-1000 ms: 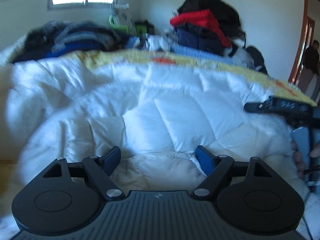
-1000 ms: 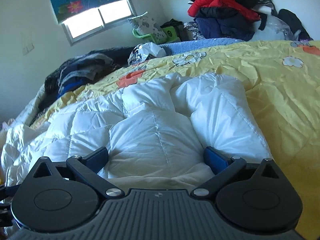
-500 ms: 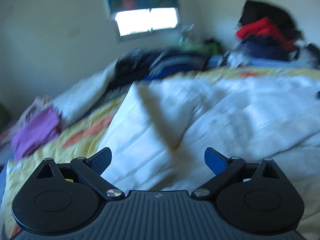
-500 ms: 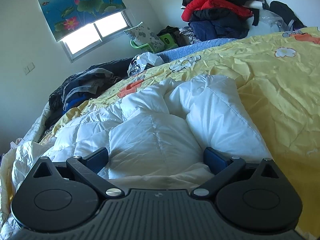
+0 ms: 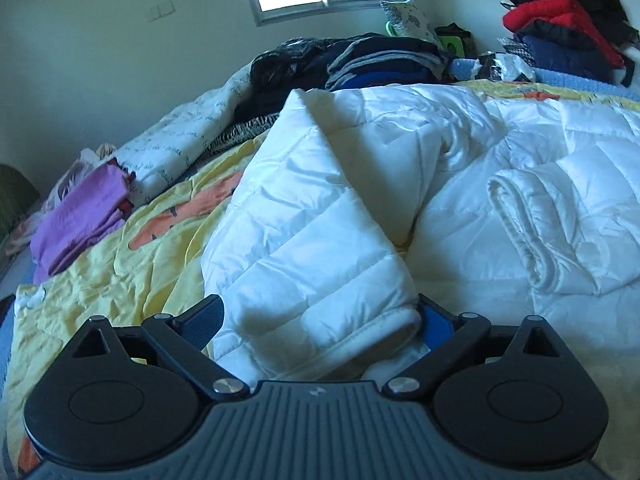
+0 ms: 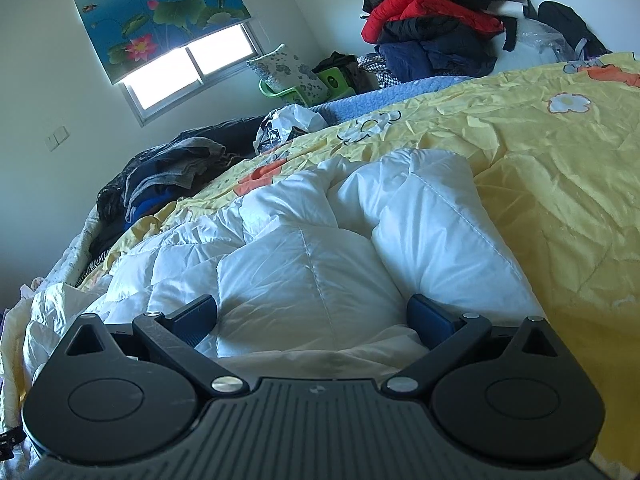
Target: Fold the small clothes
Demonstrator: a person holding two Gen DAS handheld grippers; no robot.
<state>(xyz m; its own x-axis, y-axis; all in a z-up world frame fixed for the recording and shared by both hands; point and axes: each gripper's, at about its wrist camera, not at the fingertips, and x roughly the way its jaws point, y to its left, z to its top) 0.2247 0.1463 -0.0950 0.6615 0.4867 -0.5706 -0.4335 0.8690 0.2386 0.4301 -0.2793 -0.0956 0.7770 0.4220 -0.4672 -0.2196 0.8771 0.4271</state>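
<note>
A white quilted puffer jacket [image 5: 460, 184] lies spread on a yellow bedspread [image 5: 132, 256]. In the left wrist view one sleeve [image 5: 312, 232] runs toward me and its cuff lies between the wide-open jaws of my left gripper [image 5: 320, 320]. A rolled white edge [image 5: 520, 232] lies to the right. In the right wrist view the jacket [image 6: 304, 264] fills the gap of my right gripper [image 6: 312, 316], which is open, with a puffy fold [image 6: 436, 232] on its right side.
Folded purple cloth [image 5: 80, 220] lies at the bed's left edge. Dark clothes [image 5: 360, 64] pile at the far side. A red and navy jacket heap [image 6: 432, 28] stands in the far corner. The yellow bedspread [image 6: 560, 184] lies right of the jacket.
My left gripper swung left and came to rest at the jacket's sleeve cuff. My right gripper stayed over the jacket and tilted slightly upward.
</note>
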